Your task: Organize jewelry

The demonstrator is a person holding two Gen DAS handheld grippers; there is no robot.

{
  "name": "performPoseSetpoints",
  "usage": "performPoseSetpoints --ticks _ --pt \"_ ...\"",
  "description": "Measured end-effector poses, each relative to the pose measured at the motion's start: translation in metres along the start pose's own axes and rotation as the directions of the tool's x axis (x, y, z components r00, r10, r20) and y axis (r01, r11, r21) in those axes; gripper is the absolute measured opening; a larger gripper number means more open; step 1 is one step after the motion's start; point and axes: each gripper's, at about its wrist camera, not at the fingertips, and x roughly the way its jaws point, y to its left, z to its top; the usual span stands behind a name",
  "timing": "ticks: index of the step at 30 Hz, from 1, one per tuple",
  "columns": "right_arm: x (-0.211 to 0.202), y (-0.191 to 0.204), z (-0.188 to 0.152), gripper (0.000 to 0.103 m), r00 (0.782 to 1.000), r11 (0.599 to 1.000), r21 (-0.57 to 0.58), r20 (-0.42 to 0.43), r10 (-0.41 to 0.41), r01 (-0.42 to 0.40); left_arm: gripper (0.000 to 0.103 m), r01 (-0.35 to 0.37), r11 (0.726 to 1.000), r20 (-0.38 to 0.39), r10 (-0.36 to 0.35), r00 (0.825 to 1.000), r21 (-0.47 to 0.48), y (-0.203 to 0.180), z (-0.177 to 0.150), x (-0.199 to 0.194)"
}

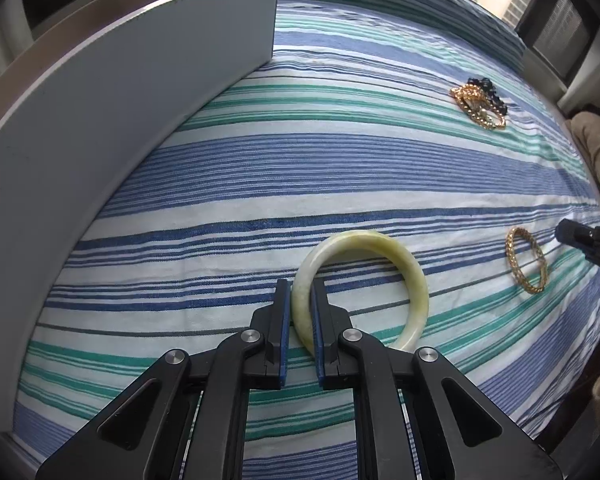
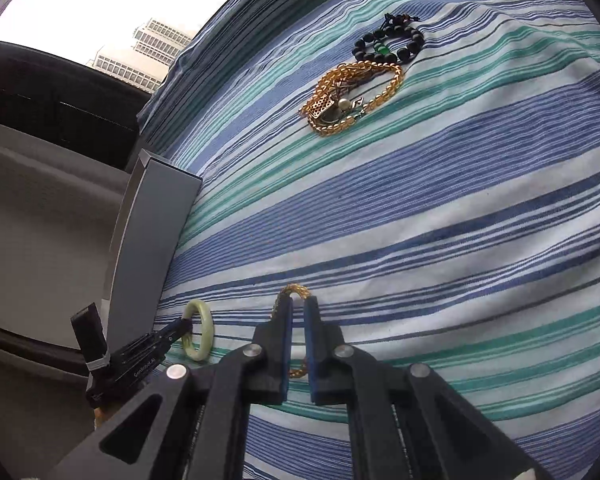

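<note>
Beside the tall grey box [image 1: 132, 92] standing on the blue, green and white striped bedsheet [image 1: 340, 184], a smooth pale green jade bangle [image 1: 364, 280] is pinched at its rim by the left gripper [image 1: 301, 292]. Well away from the box, a tangled heap of gold chain bracelets [image 2: 352, 96] is touched by a black beaded bracelet [image 2: 392, 44]. A thin gold beaded bracelet [image 2: 296, 292] is clamped between the right gripper's [image 2: 299, 304] nearly closed jaws, its loop largely hidden behind the fingers.
</note>
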Motion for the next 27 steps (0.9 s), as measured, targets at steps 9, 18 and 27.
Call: performPoseSetpoints --ticks 9,18,27 --pt "-0.011 -0.015 -0.001 0.039 0.986 0.99 -0.004 0.086 -0.14 0.141 0.014 0.009 1.0 -0.012 -0.009 1.0 0.004 0.0 0.001 0.0" --pt "-0.054 -0.021 -0.01 0.043 0.973 0.983 -0.021 0.147 -0.175 0.18 0.055 0.072 0.997 0.004 -0.072 0.997 -0.04 0.016 0.0 -0.021" --pt "-0.054 0.007 -0.046 0.043 0.961 0.96 -0.13 0.163 -0.224 0.246 0.052 0.027 0.999 -0.054 -0.026 0.998 0.017 -0.003 -0.005 -0.002"
